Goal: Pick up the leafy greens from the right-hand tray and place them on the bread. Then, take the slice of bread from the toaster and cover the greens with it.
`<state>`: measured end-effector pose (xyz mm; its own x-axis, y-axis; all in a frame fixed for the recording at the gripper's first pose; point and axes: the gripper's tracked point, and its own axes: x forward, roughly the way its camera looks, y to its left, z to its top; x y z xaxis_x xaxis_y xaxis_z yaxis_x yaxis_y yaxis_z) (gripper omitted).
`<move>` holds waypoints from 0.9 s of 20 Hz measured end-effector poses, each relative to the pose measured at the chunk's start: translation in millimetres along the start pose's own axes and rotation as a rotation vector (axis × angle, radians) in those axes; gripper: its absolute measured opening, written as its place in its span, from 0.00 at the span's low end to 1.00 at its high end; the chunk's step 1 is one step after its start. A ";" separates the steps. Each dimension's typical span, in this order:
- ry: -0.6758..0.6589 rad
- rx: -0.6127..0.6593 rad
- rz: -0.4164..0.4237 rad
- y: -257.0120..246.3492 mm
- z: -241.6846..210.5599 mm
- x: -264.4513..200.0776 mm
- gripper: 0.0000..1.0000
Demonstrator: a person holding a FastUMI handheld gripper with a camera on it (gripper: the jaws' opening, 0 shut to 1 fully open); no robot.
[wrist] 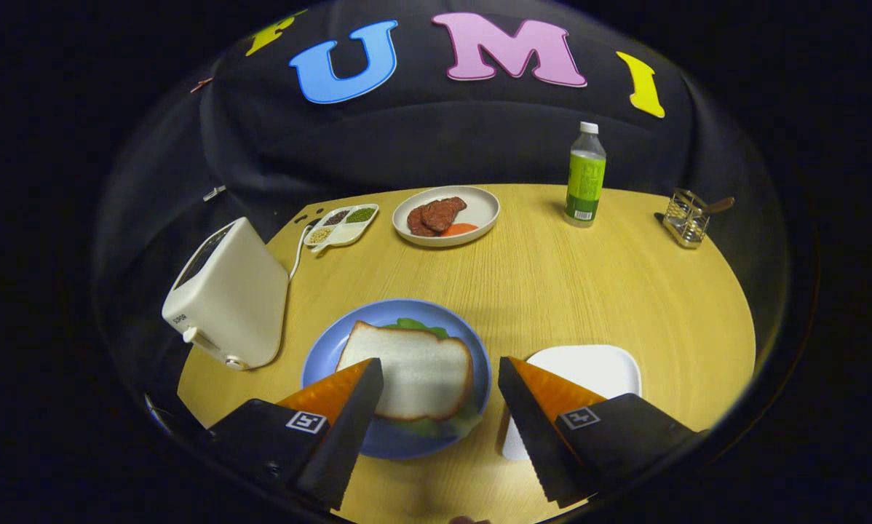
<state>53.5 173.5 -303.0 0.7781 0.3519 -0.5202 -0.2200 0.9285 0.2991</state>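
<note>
The jaws of the gripper (440,407) stand open and empty. The bread slice (407,371) lies over the greens (415,325) on the blue plate (327,349), so the task seems finished; next, only withdraw.

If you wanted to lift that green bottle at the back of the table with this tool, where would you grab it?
Probably around the label-wrapped body of the green bottle, coming in level from the front. It stands upright with open table either side, and the body is straight-walled, so the two fingers could close on opposite sides. The narrow white cap offers less to hold. The gripper is open now, over the blue plate.
</note>
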 end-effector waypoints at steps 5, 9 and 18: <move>-0.090 -0.049 0.005 -1.4 35.0 -43.5 1.00; -0.202 -0.061 0.006 -7.3 81.7 -82.7 0.99; -0.451 -0.082 -0.029 -24.2 172.9 -166.9 0.99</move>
<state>30.7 71.8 -85.1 0.9589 0.2560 -0.1220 -0.2261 0.9499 0.2159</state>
